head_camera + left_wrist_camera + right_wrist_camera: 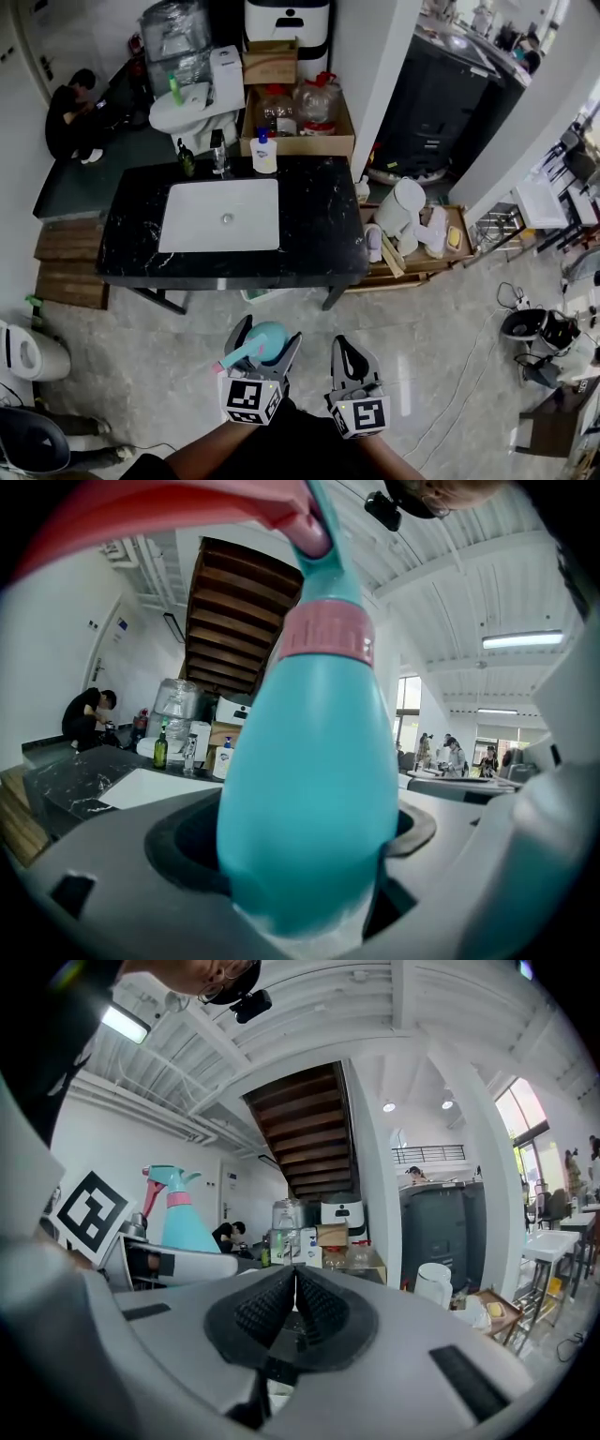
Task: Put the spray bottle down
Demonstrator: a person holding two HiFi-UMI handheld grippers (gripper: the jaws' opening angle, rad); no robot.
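A teal spray bottle (270, 342) with a pink collar and pink trigger sits between the jaws of my left gripper (267, 341), which is shut on its body; it fills the left gripper view (309, 789). I hold it in the air over the floor, well short of the black marble counter (319, 239) with its white sink (221, 215). My right gripper (352, 362) hangs just to the right, shut with nothing between its ribbed pads (272, 1305). The spray bottle (183, 1215) also shows at the left of the right gripper view.
Bottles (264, 152) stand along the counter's back edge, with a cardboard box (298, 120) behind. A low wooden shelf (418, 246) with a white jug (401, 208) stands right of the counter. A person (70, 114) crouches at the far left. Cables (469, 375) lie on the floor.
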